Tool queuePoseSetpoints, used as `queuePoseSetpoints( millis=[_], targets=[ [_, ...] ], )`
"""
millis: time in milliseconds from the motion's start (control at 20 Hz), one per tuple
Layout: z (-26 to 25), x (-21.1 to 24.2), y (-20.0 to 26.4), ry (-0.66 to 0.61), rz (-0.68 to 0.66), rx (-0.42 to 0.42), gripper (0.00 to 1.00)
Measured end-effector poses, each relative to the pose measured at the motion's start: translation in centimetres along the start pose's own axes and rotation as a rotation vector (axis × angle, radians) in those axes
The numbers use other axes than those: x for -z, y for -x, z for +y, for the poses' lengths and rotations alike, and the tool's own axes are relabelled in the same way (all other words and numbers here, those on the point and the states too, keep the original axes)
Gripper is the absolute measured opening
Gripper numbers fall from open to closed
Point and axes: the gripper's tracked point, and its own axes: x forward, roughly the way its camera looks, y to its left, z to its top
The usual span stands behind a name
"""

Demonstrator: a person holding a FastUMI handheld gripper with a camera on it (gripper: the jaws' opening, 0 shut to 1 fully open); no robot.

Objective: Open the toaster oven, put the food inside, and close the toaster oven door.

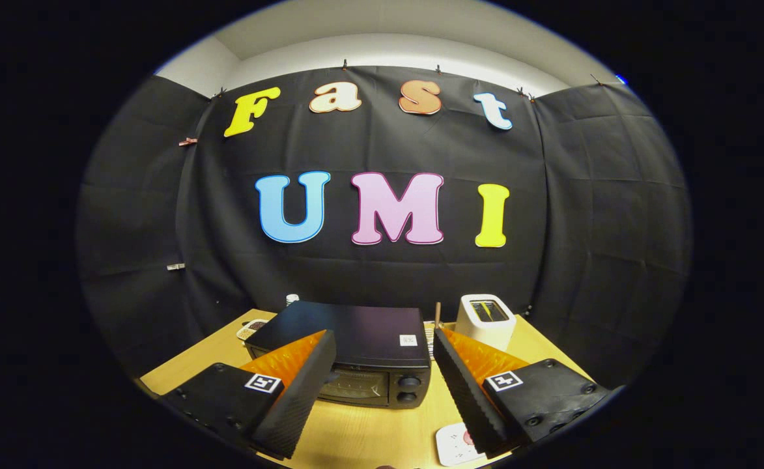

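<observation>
While the gripper (382,384) hangs above the near part of the wooden tabletop (355,436), its two fingers (300,397) stand wide apart with nothing between them but bare wood and the front of the toaster oven (349,355). The oven is a black box that sits toward the middle of the tabletop, just ahead of the fingertips, with its door shut and two round knobs (409,389) stacked at the right end of its front. A small white sticker (408,340) lies on the oven's top near its right front corner. Beyond the right finger, near the far right corner of the tabletop, stands a white pop-up toaster (486,319), just beside the oven. A small dish (251,327) rests by the far left edge, beside the oven's left side. At the near edge, partly under the right finger, lies a white card (454,444) with a red mark; what it is cannot be told.
</observation>
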Motion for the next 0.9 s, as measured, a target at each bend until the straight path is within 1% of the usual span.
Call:
queuePoseSetpoints(
  millis=[100,400,700,900],
  targets=[
    [1.0,-0.2,-1.1,-0.001,-0.007,-0.003,0.98],
    [4.2,2.0,-4.1,-0.037,0.048,-0.019,0.98],
    [8.3,7.4,-7.7,-0.058,0.168,-0.030,0.98],
    [10.2,10.8,-9.3,-0.003,0.226,-0.033,0.99]
  ],
)
